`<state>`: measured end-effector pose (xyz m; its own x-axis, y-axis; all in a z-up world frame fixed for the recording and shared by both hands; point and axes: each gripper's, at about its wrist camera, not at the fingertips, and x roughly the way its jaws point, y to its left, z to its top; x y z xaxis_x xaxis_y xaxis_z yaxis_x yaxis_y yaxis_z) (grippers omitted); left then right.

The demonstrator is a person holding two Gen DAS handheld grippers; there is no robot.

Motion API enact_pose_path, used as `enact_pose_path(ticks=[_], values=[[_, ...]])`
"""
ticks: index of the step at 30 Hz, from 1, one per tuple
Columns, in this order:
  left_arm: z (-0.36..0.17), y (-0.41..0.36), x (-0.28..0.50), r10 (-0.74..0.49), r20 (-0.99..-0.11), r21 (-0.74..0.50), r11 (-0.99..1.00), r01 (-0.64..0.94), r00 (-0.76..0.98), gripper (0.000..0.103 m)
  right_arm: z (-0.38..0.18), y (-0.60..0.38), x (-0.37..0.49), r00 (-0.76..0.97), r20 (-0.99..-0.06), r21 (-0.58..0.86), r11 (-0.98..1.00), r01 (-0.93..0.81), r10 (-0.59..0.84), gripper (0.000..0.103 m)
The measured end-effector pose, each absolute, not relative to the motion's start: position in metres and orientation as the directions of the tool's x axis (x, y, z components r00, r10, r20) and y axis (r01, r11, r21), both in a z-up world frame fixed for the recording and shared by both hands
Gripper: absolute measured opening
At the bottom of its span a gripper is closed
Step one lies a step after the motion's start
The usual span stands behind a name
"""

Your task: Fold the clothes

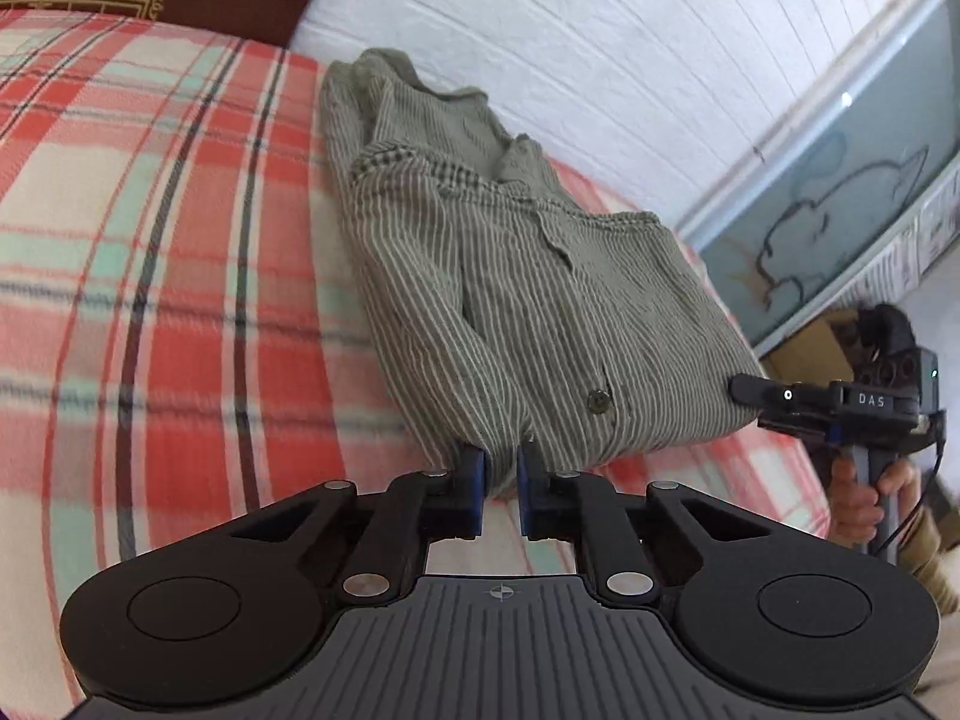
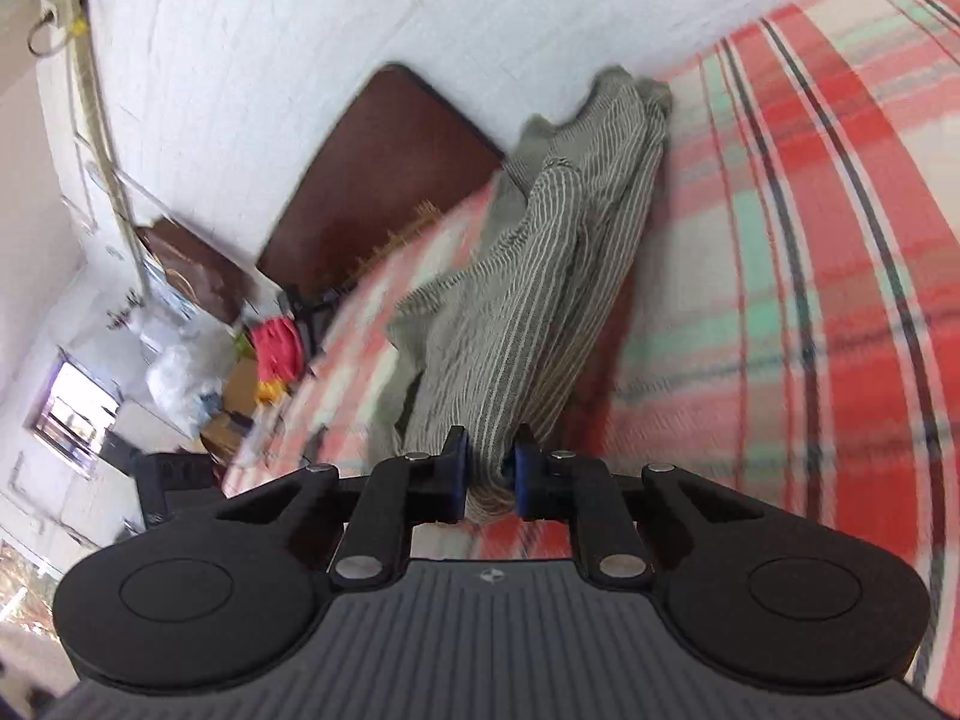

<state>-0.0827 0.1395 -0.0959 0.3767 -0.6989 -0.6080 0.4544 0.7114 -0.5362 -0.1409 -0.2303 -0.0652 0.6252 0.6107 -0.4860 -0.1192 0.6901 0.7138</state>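
Blue pads of the left claw [image 1: 503,471] are closed on the near hem of the striped shirt [image 1: 510,276], which is laid partly folded on the plaid bed cover [image 1: 150,276], collar toward 12 o'clock. At 3 o'clock the right claw [image 1: 744,399] is seen at the shirt's corner; from its own camera, the right claw [image 2: 491,474] is clamped on bunched shirt fabric
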Motion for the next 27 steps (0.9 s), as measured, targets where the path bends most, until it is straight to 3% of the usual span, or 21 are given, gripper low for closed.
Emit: enact_pose_path(ticks=[1, 2, 4, 5, 6, 7, 13, 14, 15, 16, 17, 19, 22, 24, 26, 27], values=[[-0.102, 0.14, -0.086, -0.687, -0.613, -0.531, 0.724, 0.44, 0.389, 0.03, -0.072, -0.229, -0.146, 0.62, -0.512, 0.7, 0.707, -0.101, 0.595, 0.017], [-0.107, 0.142, -0.089, -0.68, -0.614, -0.534, 0.732, 0.424, 0.401, 0.031, -0.08, -0.231, -0.148, 0.63, -0.535, 0.685, 0.726, -0.068, 0.563, 0.019], [-0.109, 0.152, -0.089, -0.688, -0.588, -0.576, 0.725, 0.378, 0.424, 0.032, -0.091, -0.235, -0.152, 0.65, -0.554, 0.674, 0.738, -0.017, 0.521, 0.035], [-0.11, 0.156, -0.089, -0.691, -0.575, -0.594, 0.72, 0.358, 0.437, 0.04, -0.092, -0.237, -0.156, 0.667, -0.541, 0.682, 0.731, -0.009, 0.512, 0.04], [-0.108, 0.161, -0.09, -0.692, -0.56, -0.603, 0.718, 0.348, 0.455, 0.054, -0.091, -0.239, -0.16, 0.687, -0.526, 0.685, 0.728, -0.007, 0.502, 0.056], [-0.105, 0.164, -0.091, -0.688, -0.546, -0.603, 0.719, 0.345, 0.478, 0.059, -0.089, -0.24, -0.162, 0.702, -0.519, 0.675, 0.738, -0.012, 0.487, 0.067], [-0.107, 0.152, -0.082, -0.724, -0.508, -0.611, 0.685, 0.396, 0.467, 0.067, -0.096, -0.237, -0.153, 0.704, -0.507, 0.692, 0.722, -0.012, 0.497, 0.067], [-0.113, 0.146, -0.077, -0.72, -0.522, -0.613, 0.69, 0.386, 0.457, 0.067, -0.093, -0.236, -0.152, 0.698, -0.503, 0.696, 0.718, -0.022, 0.509, 0.066], [-0.119, 0.14, -0.073, -0.718, -0.533, -0.615, 0.692, 0.379, 0.447, 0.066, -0.091, -0.235, -0.151, 0.693, -0.499, 0.699, 0.714, -0.033, 0.52, 0.053], [-0.123, 0.135, -0.071, -0.721, -0.536, -0.619, 0.689, 0.377, 0.438, 0.063, -0.089, -0.234, -0.15, 0.688, -0.495, 0.703, 0.71, -0.043, 0.532, 0.023], [-0.125, 0.131, -0.069, -0.723, -0.54, -0.618, 0.688, 0.38, 0.431, 0.026, -0.087, -0.233, -0.15, 0.682, -0.49, 0.706, 0.706, -0.054, 0.543, 0.016], [-0.116, 0.13, -0.07, -0.716, -0.552, -0.589, 0.697, 0.408, 0.426, 0.014, -0.082, -0.231, -0.148, 0.67, -0.481, 0.713, 0.697, -0.075, 0.565, 0.013], [-0.093, 0.148, -0.079, -0.715, -0.55, -0.548, 0.699, 0.46, 0.432, 0.007, -0.075, -0.228, -0.146, 0.651, -0.468, 0.724, 0.682, -0.106, 0.597, 0.012], [-0.084, 0.16, -0.09, -0.729, -0.546, -0.537, 0.683, 0.495, 0.413, 0.006, -0.068, -0.227, -0.15, 0.63, -0.462, 0.729, 0.672, -0.131, 0.624, 0.012], [-0.087, 0.16, -0.1, -0.712, -0.582, -0.498, 0.694, 0.52, 0.393, 0.007, -0.077, -0.22, -0.152, 0.603, -0.523, 0.688, 0.716, -0.118, 0.602, 0.012], [-0.096, 0.155, -0.101, -0.689, -0.617, -0.474, 0.712, 0.518, 0.381, 0.012, -0.082, -0.216, -0.153, 0.589, -0.552, 0.667, 0.737, -0.113, 0.59, 0.015]])
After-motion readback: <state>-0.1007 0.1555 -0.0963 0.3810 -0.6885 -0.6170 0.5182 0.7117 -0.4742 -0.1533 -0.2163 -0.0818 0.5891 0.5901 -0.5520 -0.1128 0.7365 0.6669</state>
